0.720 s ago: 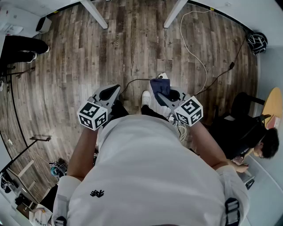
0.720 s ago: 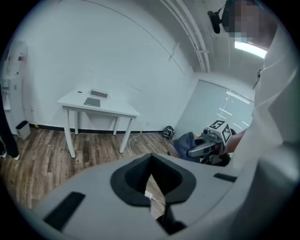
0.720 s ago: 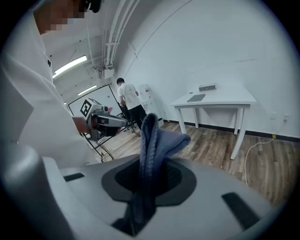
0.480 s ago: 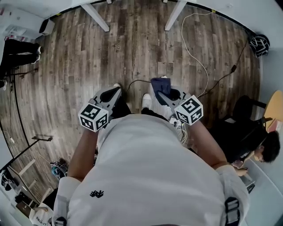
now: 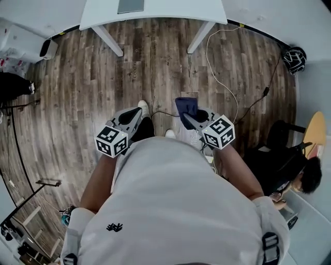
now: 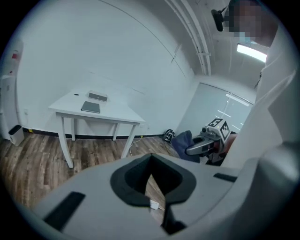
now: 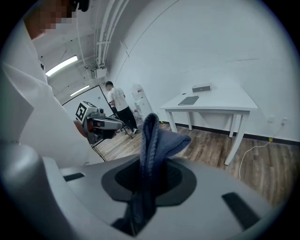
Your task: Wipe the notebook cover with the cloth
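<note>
white table (image 5: 155, 11) slides into view well ahead of the right gripper (image 5: 187, 115), which pinches the cloth (image 5: 185, 103); left gripper (image 5: 134, 113) closed, empty; notebook (image 5: 133, 5) there awaits wiping.

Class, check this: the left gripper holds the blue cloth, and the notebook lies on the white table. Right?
Not quite: the right gripper holds the blue cloth, as the right gripper view shows. The notebook does lie on the white table.
</note>
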Demonstrator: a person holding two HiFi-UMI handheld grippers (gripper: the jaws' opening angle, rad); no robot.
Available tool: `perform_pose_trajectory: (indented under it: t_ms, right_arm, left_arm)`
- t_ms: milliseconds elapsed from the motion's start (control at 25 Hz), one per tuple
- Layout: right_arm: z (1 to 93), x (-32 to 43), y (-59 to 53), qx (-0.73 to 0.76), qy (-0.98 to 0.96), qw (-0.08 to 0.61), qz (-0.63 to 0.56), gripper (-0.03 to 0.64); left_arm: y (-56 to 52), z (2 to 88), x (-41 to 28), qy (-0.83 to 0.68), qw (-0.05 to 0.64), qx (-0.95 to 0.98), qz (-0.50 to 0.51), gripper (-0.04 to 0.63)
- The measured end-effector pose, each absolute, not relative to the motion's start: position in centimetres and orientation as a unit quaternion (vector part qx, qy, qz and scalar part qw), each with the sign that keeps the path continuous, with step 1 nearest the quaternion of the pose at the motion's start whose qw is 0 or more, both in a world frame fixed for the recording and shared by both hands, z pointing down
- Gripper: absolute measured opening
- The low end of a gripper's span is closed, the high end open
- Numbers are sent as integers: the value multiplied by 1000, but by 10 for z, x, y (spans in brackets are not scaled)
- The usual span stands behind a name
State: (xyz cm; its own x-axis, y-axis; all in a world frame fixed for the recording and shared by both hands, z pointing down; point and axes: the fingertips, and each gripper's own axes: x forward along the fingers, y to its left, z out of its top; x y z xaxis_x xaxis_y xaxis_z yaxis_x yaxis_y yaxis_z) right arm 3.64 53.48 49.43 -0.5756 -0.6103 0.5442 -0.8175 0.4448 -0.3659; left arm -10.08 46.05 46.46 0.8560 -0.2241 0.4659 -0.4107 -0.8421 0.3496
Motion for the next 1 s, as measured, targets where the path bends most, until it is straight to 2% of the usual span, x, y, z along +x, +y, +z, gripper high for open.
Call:
perform_pose_trajectory:
  t_ms: [520, 1000]
  right_arm:
    - [474, 25, 348, 444, -825, 204, 286, 61]
    - [471, 60, 204, 390, -852, 242, 253, 61]
  left_arm:
    - [271, 448, -101, -159, 168, 953, 197, 0]
    - [153, 453, -97, -243, 179, 934, 191, 0]
